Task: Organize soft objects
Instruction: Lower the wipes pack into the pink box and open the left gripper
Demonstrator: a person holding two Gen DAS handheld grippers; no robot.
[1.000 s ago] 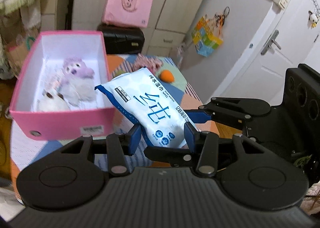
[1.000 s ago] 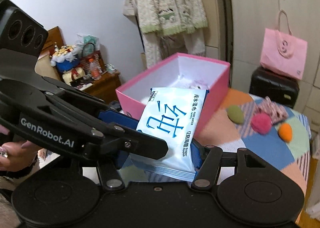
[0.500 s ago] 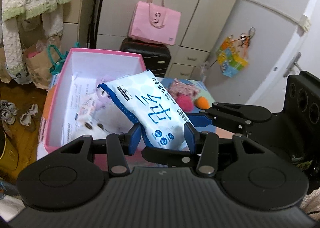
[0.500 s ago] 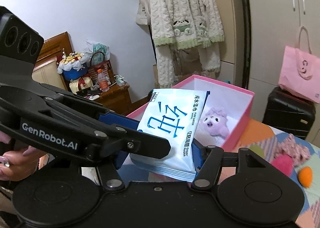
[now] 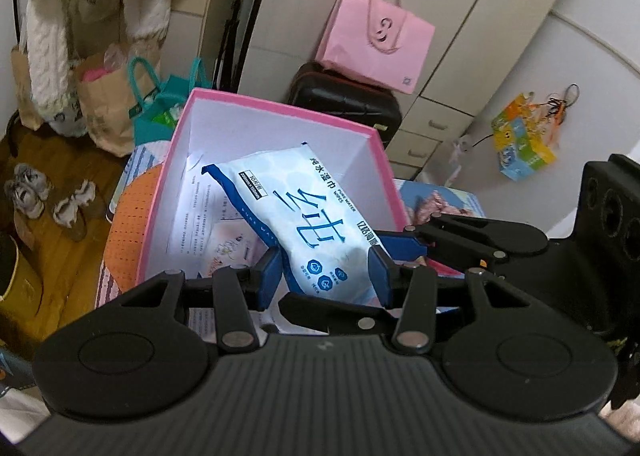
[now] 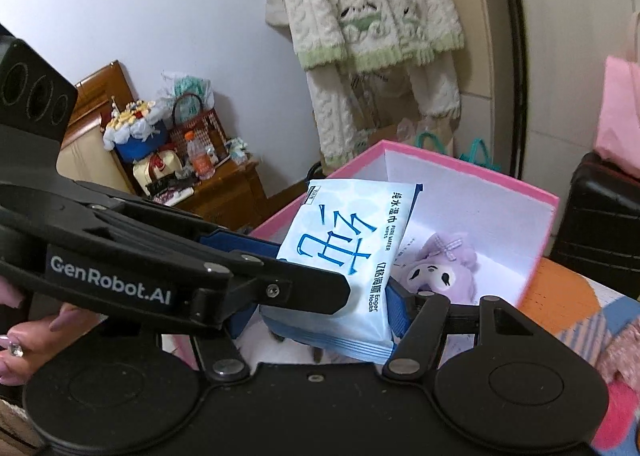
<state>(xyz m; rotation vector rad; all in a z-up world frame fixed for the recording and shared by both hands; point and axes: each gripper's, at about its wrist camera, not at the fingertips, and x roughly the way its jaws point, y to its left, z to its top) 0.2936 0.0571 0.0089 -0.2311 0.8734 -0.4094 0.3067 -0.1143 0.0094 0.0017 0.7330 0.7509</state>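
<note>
Wet-wipes pack [image 5: 308, 224]: one soft blue-and-white packet, held in the air over the open pink box [image 5: 276, 104], tilted, far end dipping into the box mouth.
Left gripper [image 5: 324, 276]: blue pads pressed on the near end of the pack, jaws narrowed onto it.
Right gripper [image 6: 320, 308]: also clamped on the pack, jaws set wider across its breadth; one pad is hidden behind the left gripper's arm.
Key relation: the pack's long axis runs forward from both grippers toward the box's far wall; box floor lies directly below and ahead. Neither hand looks clearly nearer.
Count: one pack, one box, one purple plush toy [image 6: 436, 276] seen inside, two grippers.
Likely next step: lower and release.
</note>
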